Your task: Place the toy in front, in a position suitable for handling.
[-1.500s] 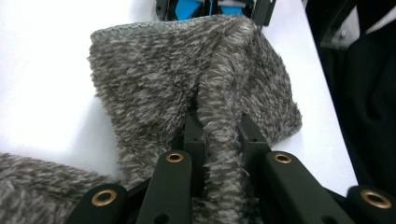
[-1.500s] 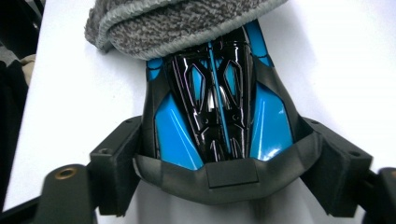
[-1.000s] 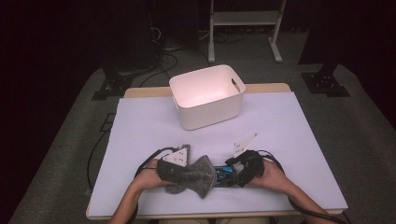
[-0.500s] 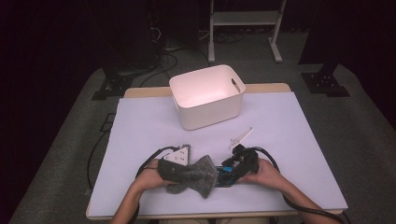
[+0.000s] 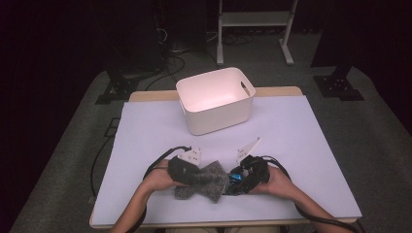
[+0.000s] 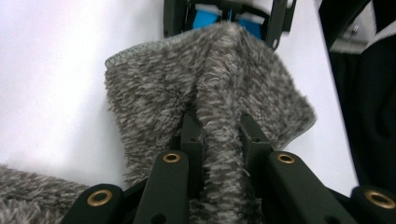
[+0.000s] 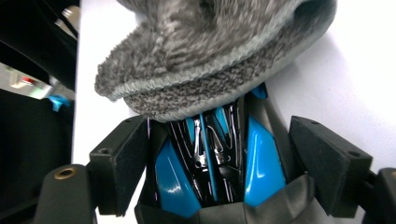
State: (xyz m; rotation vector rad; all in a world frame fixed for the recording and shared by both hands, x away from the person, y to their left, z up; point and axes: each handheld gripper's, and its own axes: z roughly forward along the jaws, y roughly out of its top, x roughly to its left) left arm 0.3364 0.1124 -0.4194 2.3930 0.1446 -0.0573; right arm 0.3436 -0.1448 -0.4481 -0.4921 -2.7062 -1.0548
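Note:
A grey fuzzy cloth [image 5: 201, 180] lies bunched near the table's front edge, between both hands. My left gripper [image 5: 190, 174] comes in from the left and is shut on a raised fold of the cloth [image 6: 219, 93], pinched between its two black jaws [image 6: 219, 126]. My right gripper [image 5: 239, 178] faces it from the right. Its jaws stand wide around a glossy blue and black object [image 7: 219, 158] and have just been closing a little on it. The cloth's hem [image 7: 196, 88] drapes over the far end of that object. What the object is, I cannot tell.
A white plastic bin [image 5: 216, 114] stands open at the middle back of the lavender table cover [image 5: 301, 136]. Black cables [image 5: 160, 162] trail from both grippers. A white rack's legs [image 5: 252, 19] and dark floor gear lie beyond the table.
The right gripper has edged slightly left toward the cloth, and its top plate has shifted with it. The left hand and the cloth have stayed about where they were.

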